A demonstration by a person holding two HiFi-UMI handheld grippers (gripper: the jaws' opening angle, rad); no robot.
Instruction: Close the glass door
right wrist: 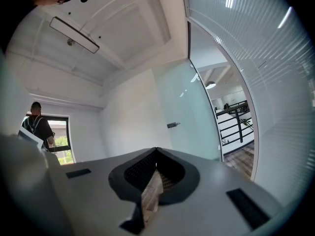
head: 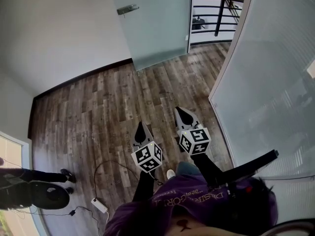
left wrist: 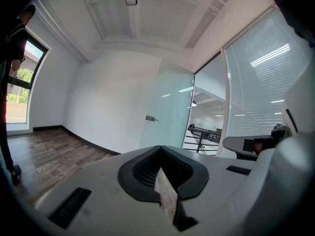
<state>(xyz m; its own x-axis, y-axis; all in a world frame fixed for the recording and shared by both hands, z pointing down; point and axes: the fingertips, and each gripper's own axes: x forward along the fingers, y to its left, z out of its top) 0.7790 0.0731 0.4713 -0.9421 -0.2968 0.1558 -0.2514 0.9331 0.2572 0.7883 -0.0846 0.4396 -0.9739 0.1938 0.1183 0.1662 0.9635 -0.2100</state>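
Observation:
The frosted glass door point(head: 152, 23) stands swung open against the white wall at the top of the head view, its metal handle point(head: 128, 9) near its left edge. It also shows ahead in the left gripper view as the door point(left wrist: 170, 107) with its handle point(left wrist: 151, 118), and in the right gripper view as the door point(right wrist: 189, 117) with its handle point(right wrist: 172, 125). My left gripper point(head: 141, 127) and right gripper point(head: 183, 113) point toward it side by side over the wooden floor, well short of it. Both the left gripper point(left wrist: 160, 149) and the right gripper point(right wrist: 156, 151) are shut with nothing held.
Right of the door is the open doorway with a black railing point(head: 216, 9) beyond. A frosted glass wall point(head: 266, 82) runs along the right. Another person point(head: 29, 181) stands at the left by a window. A cable and white adapter point(head: 98, 204) lie on the floor behind.

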